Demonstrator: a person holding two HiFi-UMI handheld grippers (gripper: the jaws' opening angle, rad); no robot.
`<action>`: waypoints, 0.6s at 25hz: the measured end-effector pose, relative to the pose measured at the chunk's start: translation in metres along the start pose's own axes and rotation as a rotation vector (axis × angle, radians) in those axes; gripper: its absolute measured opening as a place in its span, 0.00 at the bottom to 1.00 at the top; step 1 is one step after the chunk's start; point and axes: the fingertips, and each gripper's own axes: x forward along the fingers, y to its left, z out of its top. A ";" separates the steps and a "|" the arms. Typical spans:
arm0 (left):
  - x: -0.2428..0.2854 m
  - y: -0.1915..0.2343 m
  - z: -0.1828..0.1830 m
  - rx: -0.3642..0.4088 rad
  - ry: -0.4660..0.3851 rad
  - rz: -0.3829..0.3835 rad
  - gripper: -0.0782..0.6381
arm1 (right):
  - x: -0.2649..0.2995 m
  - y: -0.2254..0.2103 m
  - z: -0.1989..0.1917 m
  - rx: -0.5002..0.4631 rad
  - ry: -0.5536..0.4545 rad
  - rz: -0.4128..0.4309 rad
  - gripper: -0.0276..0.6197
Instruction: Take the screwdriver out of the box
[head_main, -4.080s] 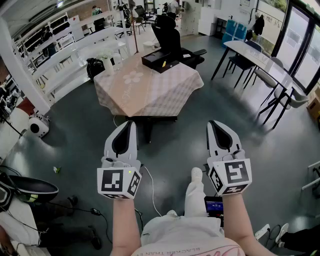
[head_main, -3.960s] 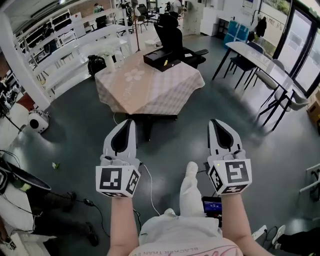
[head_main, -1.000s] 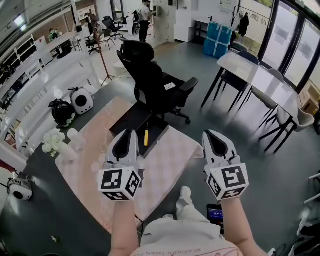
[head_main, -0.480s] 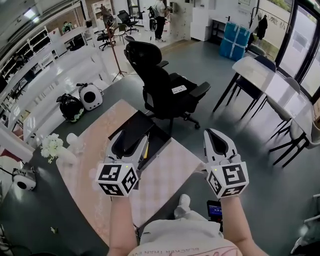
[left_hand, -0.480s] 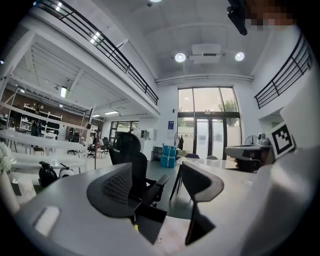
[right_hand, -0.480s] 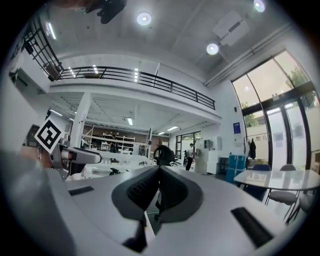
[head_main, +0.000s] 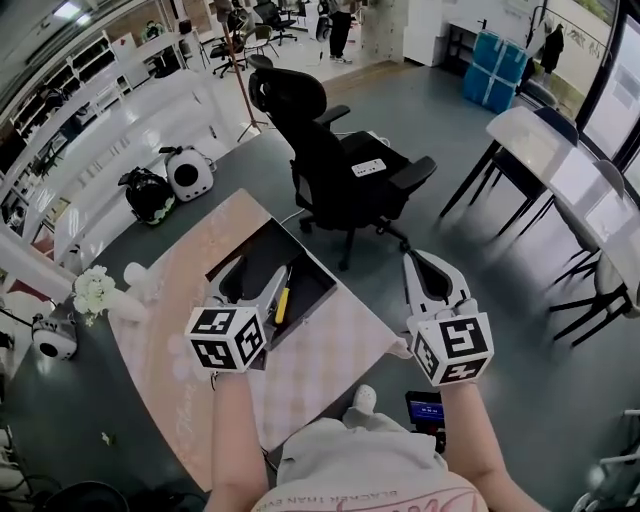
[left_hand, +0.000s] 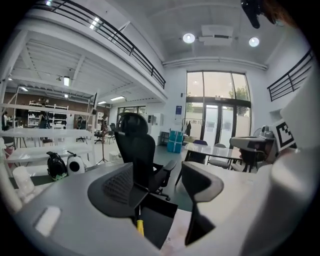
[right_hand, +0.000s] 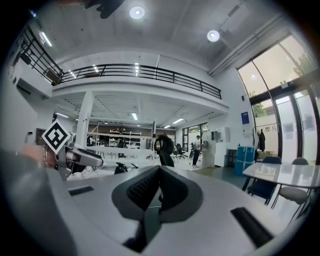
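Screwdriver (head_main: 282, 298), yellow handle, lies in black box (head_main: 268, 240) at table's (head_main: 330, 345) far edge by chair (head_main: 330, 170). L gripper (head_main: 256, 282) over box, jaws just opened wide, gripping nothing. R gripper (head_main: 420, 265) off table's right edge, jaws closed, empty.

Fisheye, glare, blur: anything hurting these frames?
Head view: strong fisheye, sharp; yellow-handled screwdriver clear in the open black box. Left gripper view: dark vignette corners, tall glass doors bright. Right gripper view: round ceiling lamps flare slightly.

grey floor (head_main: 400, 100), black office chair (head_main: 335, 170), tall windows (left_hand: 217, 107)
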 end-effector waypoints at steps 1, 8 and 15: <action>0.004 0.001 -0.008 -0.007 0.023 0.003 0.54 | 0.004 -0.001 -0.007 0.004 0.015 0.009 0.05; 0.031 0.015 -0.072 -0.095 0.202 -0.015 0.52 | 0.022 -0.004 -0.055 0.040 0.131 0.022 0.05; 0.047 0.025 -0.150 -0.165 0.449 -0.015 0.48 | 0.021 0.003 -0.100 0.072 0.237 0.013 0.05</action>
